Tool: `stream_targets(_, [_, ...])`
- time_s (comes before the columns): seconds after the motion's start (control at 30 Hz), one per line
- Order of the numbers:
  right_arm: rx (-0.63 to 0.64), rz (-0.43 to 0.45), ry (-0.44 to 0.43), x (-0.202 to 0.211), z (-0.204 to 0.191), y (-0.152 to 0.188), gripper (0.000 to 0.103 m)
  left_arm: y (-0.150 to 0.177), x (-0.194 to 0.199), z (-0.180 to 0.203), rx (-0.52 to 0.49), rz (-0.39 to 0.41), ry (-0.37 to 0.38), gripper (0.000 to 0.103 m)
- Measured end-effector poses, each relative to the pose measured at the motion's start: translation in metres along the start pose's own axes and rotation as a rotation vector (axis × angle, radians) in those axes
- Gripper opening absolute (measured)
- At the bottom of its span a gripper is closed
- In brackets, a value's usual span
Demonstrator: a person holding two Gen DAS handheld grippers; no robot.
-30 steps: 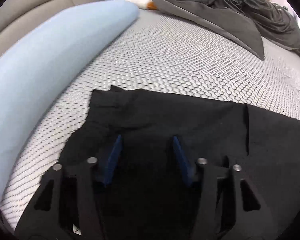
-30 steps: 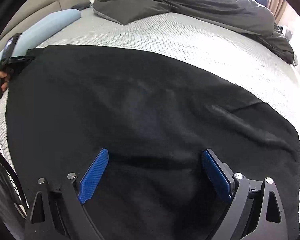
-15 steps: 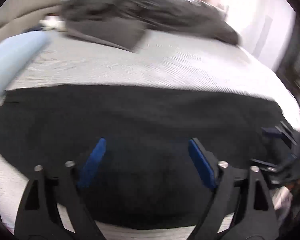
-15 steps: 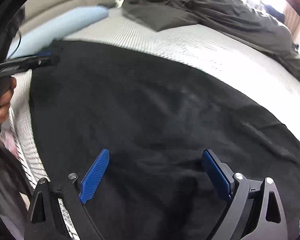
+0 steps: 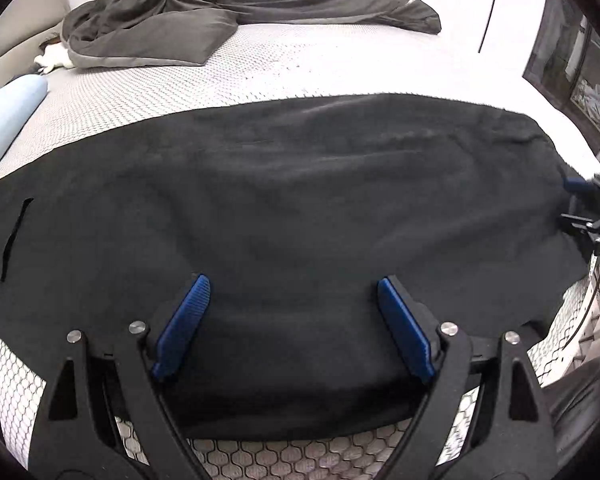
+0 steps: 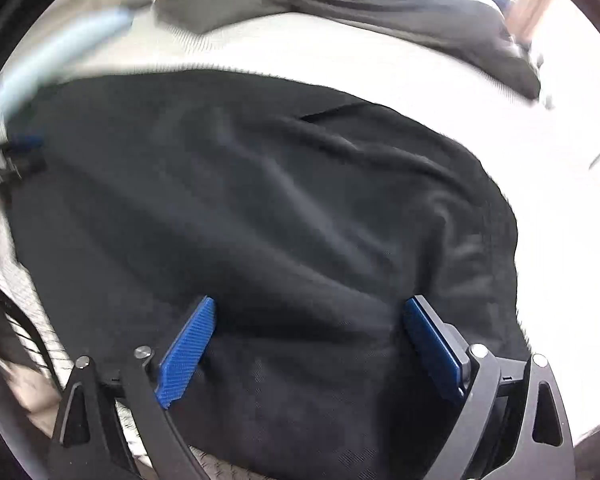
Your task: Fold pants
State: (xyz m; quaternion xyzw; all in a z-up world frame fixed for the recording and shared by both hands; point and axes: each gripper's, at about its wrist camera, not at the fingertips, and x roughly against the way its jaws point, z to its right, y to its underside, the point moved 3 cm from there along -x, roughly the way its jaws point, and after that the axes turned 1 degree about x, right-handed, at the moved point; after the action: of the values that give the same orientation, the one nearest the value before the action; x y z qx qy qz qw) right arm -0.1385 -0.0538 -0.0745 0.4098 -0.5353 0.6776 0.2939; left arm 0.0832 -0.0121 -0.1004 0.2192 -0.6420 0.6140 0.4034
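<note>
The black pants (image 5: 300,208) lie flat across the near edge of the mattress (image 5: 300,68) — apparently folded lengthwise once. My left gripper (image 5: 294,328) and right gripper (image 6: 308,344) hover above them, jaws wide and empty — the crosswise folds remain, I judge.

Pants (image 5: 300,200): matt black fleecy cloth. Mattress (image 5: 260,68): white honeycomb mesh. Tongs pads (image 5: 184,324): ribbed blue plastic.

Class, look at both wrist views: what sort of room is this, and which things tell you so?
Most likely a bedroom: the black pants lie on a mattress, with a rumpled grey duvet behind and a light blue pillow beside.
</note>
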Motion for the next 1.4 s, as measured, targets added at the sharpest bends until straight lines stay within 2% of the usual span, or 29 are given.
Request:
stream_targets(0.03, [-0.001,0.006,0.027,0.003,-0.005,-0.003,0.095,0.001,0.006,0.001,0.025,0.020,-0.003,0.084])
stream_targets(0.1, [0.029,0.008,0.047,0.005,-0.026,-0.014,0.095,-0.004,0.016,0.010,0.052,0.068,0.063,0.084])
stream_targets(0.17, [0.090,0.047,-0.015,0.006,-0.062,-0.030,0.095,-0.011,0.018,0.031,0.039,0.077,0.138,0.085])
stream_targets(0.23, [0.156,0.060,-0.073,-0.001,-0.104,-0.047,0.095,-0.012,0.015,0.047,0.000,0.054,0.192,0.085])
stream_targets(0.3, [0.239,0.036,-0.087,-0.017,-0.142,-0.055,0.095,-0.006,0.004,0.062,-0.049,0.007,0.193,0.085])
stream_targets(0.37, [0.297,0.013,-0.039,-0.030,-0.155,-0.053,0.094,0.005,-0.004,0.069,-0.124,-0.021,0.155,0.085])
stream_targets(0.43, [0.268,0.012,-0.074,-0.029,-0.142,-0.049,0.094,0.014,0.001,0.069,-0.193,0.007,0.144,0.086])
stream_targets(0.5, [0.224,-0.009,-0.045,-0.026,-0.109,-0.039,0.095,0.020,0.004,0.061,-0.185,0.012,0.158,0.086])
stream_targets(0.57, [0.174,-0.026,0.022,-0.020,-0.072,-0.024,0.096,0.023,0.007,0.053,-0.170,0.013,0.165,0.086])
stream_targets(0.67, [0.050,-0.045,0.178,-0.008,-0.010,-0.006,0.096,0.024,0.008,0.048,-0.157,0.003,0.162,0.087])
stream_targets(0.73, [-0.019,-0.041,0.203,-0.001,0.010,-0.002,0.096,0.022,0.008,0.049,-0.152,-0.005,0.144,0.087])
stream_targets(0.83, [-0.052,0.029,0.159,0.017,0.002,-0.007,0.096,0.011,0.020,0.052,-0.119,0.007,0.175,0.086])
stream_targets(0.9, [-0.036,0.083,0.102,0.015,-0.020,-0.025,0.096,-0.007,0.024,0.050,-0.075,0.034,0.186,0.086])
stream_targets(1.0, [-0.004,0.049,0.073,-0.024,-0.066,-0.057,0.096,-0.027,-0.001,0.042,-0.009,-0.025,0.149,0.086])
stream_targets(1.07, [0.080,0.004,0.115,-0.054,-0.092,-0.069,0.096,-0.026,-0.025,0.035,-0.005,-0.086,0.091,0.086])
stream_targets(1.1, [0.107,0.015,0.134,-0.056,-0.097,-0.070,0.096,-0.024,-0.029,0.034,-0.026,-0.077,0.078,0.087])
stream_targets(1.17, [0.095,0.018,0.119,-0.052,-0.082,-0.065,0.096,-0.018,-0.025,0.036,-0.087,-0.044,0.069,0.087])
stream_targets(1.2, [0.073,0.016,0.154,-0.049,-0.074,-0.063,0.096,-0.015,-0.024,0.035,-0.101,-0.038,0.067,0.087])
stream_targets(1.27, [0.003,0.000,0.292,-0.044,-0.031,-0.046,0.095,-0.009,-0.020,0.029,-0.103,-0.017,0.080,0.087])
stream_targets(1.37, [-0.141,-0.021,0.401,-0.031,0.028,-0.022,0.096,-0.005,-0.017,0.024,-0.094,-0.012,0.085,0.088])
stream_targets(1.4, [-0.180,-0.023,0.402,-0.032,0.039,-0.024,0.096,-0.005,-0.017,0.024,-0.093,-0.014,0.082,0.088])
